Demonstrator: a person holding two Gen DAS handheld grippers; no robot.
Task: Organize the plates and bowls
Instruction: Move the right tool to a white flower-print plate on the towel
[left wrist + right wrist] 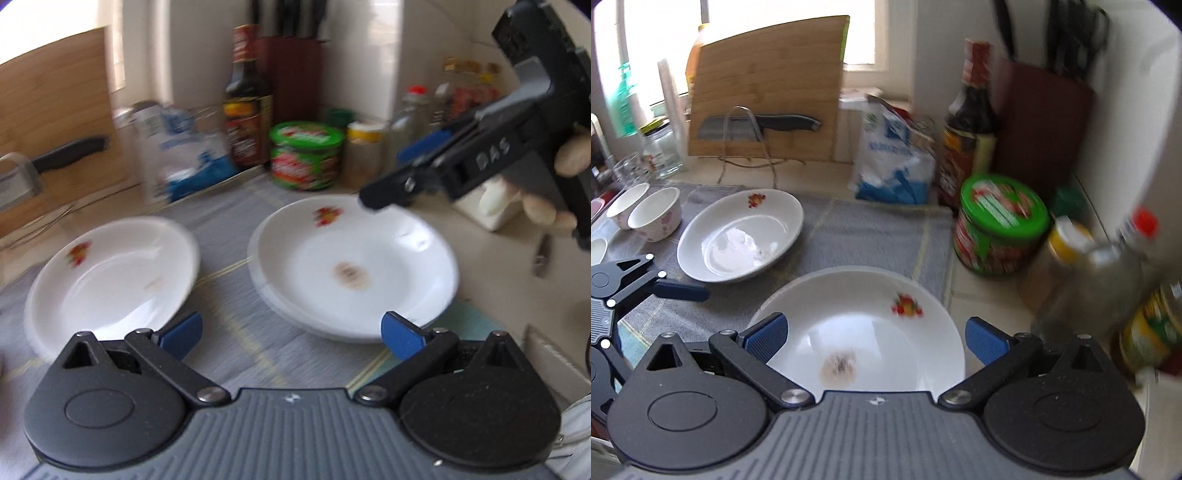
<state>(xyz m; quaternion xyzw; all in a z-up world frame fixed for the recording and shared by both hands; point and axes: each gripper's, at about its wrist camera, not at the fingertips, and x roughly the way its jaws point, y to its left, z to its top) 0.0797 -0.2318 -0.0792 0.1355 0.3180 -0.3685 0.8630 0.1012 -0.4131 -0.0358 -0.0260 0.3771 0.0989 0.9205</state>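
While both claws gape | left claw (291,332) | right claw (875,338) | plates (740,236): 2+ | bowls (655,214): 2

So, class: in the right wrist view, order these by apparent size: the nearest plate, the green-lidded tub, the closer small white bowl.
1. nearest plate, though closeness to the camera inflates it.
2. green-lidded tub.
3. small white bowl.

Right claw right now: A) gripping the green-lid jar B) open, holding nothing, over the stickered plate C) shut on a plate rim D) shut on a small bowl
B: the right claw has its blue pads spread wide with nothing between them, above the white plate with the brown sticker.
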